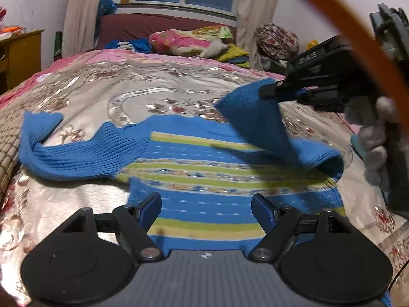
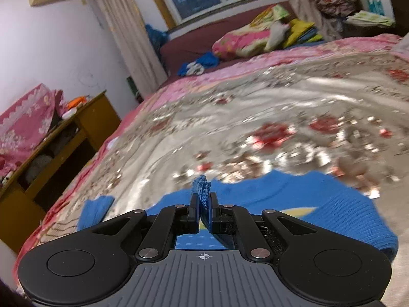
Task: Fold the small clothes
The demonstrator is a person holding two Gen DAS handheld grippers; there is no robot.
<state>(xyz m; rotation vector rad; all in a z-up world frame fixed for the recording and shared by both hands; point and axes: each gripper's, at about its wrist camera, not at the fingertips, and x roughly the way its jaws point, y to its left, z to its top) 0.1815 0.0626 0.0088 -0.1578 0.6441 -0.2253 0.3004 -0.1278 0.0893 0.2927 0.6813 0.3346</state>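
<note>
Each gripper point(image 1: 206, 206) is matte black with round side discs, silver screws, a ribbed grey centre plate and blue-padded fingers point(image 1: 263, 208); an orange cable point(image 1: 358, 33) arcs overhead.

left tongs point(image 1: 206, 206): jaws wide, empty, over striped hem | blue sweater point(image 1: 204, 179): flat on bed point(image 1: 102, 89) | right tongs point(image 1: 268, 90): pinching lifted right sleeve point(image 1: 255, 117)

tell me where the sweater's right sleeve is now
In the left wrist view, the sleeve is lifted at right, pinched by the right hand-held gripper above the sweater.
</note>
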